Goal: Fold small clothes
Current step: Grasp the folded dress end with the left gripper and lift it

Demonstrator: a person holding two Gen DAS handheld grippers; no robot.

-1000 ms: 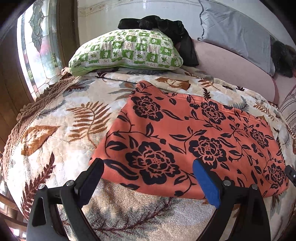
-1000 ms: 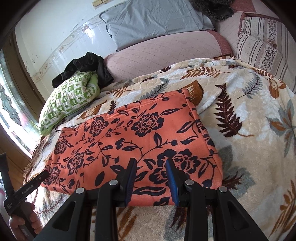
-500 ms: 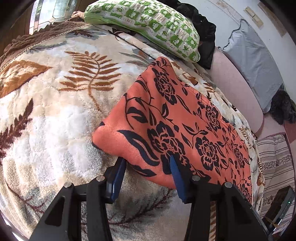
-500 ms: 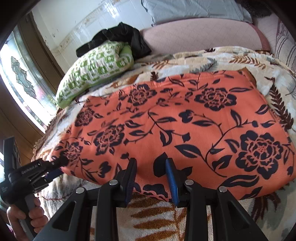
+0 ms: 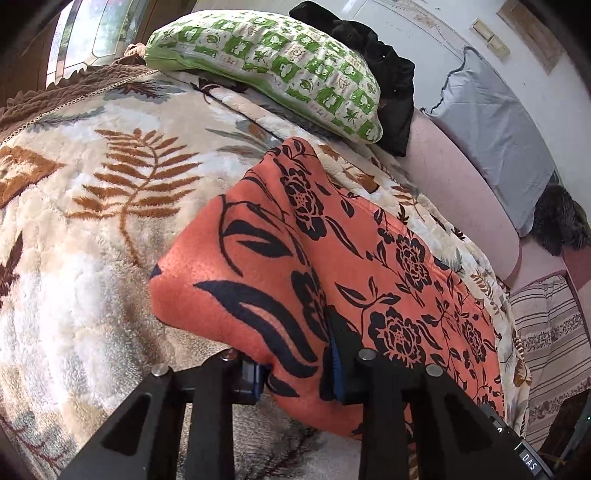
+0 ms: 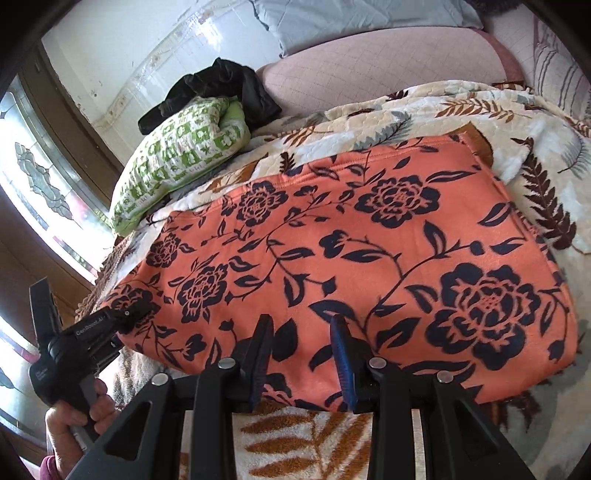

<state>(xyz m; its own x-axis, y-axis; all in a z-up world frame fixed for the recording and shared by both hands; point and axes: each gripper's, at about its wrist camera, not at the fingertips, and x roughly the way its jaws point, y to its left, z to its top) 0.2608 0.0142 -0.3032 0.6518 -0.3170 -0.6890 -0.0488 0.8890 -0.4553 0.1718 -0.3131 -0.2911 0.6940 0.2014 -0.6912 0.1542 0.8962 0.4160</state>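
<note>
Closing on the near left corner of the one orange floral garment, the left tongs pinch a raised ridge of its hem between their blue pads. In the right wrist view a bare hand at 8 o'clock holds their handle, tilted downward toward the bed.

The right tongs also slant downward; their two fingers straddle the garment's near hem with the jaws partly apart. Whether the pads press the cloth I cannot tell.

The garment lies spread flat on one leaf-patterned plush blanket covering the bed. Farther off, toward 11 o'clock in the right view, sits one green-checked pillow with one black garment bunched behind it. At 12 o'clock one grey pillow leans on a pink padded headboard. One striped cushion lies at 3 o'clock in the left view.
</note>
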